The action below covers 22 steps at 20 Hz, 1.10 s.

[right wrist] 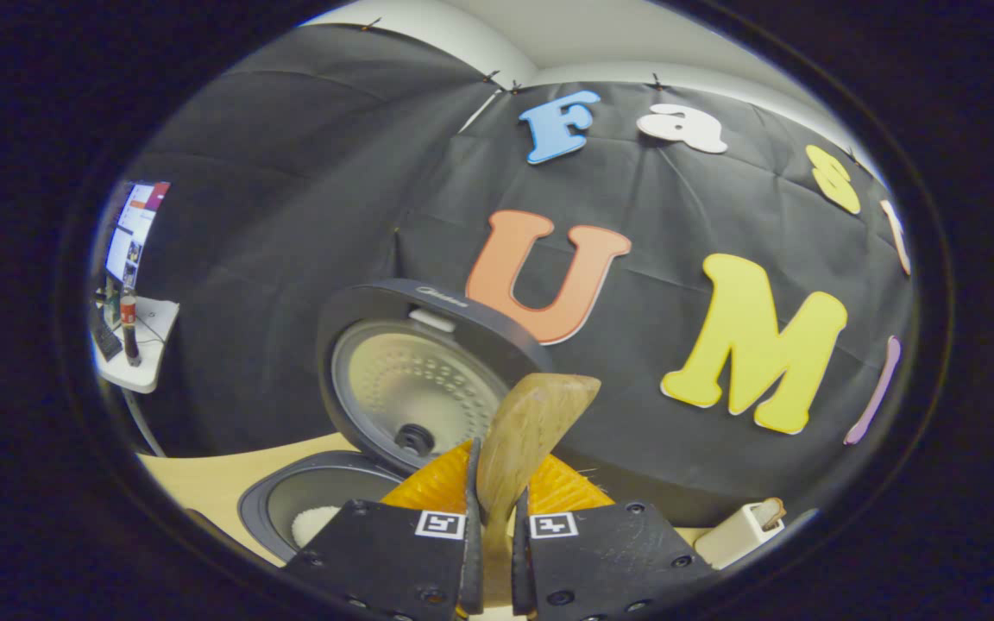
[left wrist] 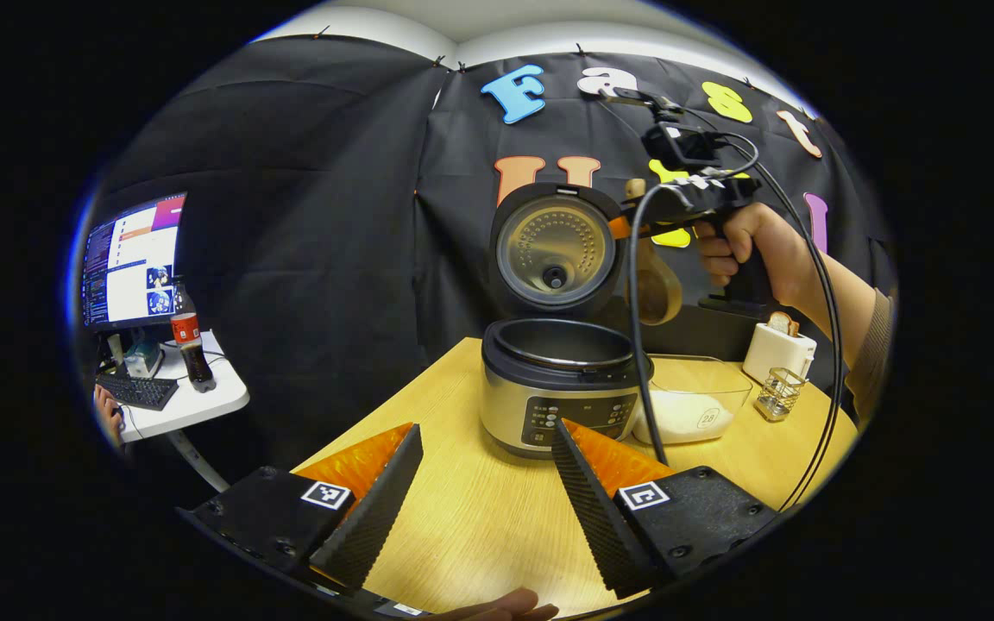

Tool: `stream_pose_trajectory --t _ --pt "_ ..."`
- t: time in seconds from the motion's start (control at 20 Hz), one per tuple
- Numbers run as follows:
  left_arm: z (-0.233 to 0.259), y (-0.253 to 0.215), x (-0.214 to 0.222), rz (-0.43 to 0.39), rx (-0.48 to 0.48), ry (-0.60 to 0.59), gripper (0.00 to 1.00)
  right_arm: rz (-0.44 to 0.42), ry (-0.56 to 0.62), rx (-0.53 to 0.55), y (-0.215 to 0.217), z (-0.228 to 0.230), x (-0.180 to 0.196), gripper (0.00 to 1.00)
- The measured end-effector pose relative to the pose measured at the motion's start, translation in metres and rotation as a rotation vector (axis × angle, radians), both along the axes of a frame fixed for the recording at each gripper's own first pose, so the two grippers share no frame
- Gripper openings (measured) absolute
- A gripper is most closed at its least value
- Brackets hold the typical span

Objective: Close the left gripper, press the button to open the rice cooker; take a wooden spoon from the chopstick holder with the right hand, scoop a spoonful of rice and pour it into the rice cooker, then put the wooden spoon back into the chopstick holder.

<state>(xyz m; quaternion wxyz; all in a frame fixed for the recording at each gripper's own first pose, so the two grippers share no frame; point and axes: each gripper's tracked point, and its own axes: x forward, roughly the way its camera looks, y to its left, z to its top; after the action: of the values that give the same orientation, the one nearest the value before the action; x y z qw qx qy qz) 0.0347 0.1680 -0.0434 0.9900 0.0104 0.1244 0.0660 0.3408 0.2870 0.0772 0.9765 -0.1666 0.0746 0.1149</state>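
The rice cooker (left wrist: 559, 384) is sitting on the wooden table (left wrist: 471, 517) with its lid (left wrist: 556, 252) standing open; in the left gripper view the left gripper (left wrist: 487, 496) is hovering near it, fingers spread wide apart and gripping nothing. The right gripper (right wrist: 497, 539) is clamping the wooden spoon (right wrist: 525, 435) between both fingers; a hand (left wrist: 743, 246) is holding it up at the far right of the cooker; a little rice is lying in the pot. A glass bowl (left wrist: 697, 398) of rice is resting just right of the cooker, and the chopstick holder (left wrist: 780, 392) is standing farther right.
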Motion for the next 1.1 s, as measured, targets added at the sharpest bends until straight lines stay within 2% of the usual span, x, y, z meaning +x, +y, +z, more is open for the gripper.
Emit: stream_pose_trajectory --t 0.45,0.8,1.1 --pt "0.001 -0.044 0.006 -0.079 -0.033 -0.015 0.97 -0.207 -0.001 0.048 -0.190 -0.002 0.005 0.13" --pt "0.003 -0.048 0.006 -0.064 0.003 -0.032 0.96 -0.405 0.011 0.078 -0.338 -0.031 0.001 0.13" --pt "0.007 -0.063 0.008 -0.069 0.041 -0.063 0.96 -0.487 0.068 0.115 -0.406 -0.081 0.006 0.13"
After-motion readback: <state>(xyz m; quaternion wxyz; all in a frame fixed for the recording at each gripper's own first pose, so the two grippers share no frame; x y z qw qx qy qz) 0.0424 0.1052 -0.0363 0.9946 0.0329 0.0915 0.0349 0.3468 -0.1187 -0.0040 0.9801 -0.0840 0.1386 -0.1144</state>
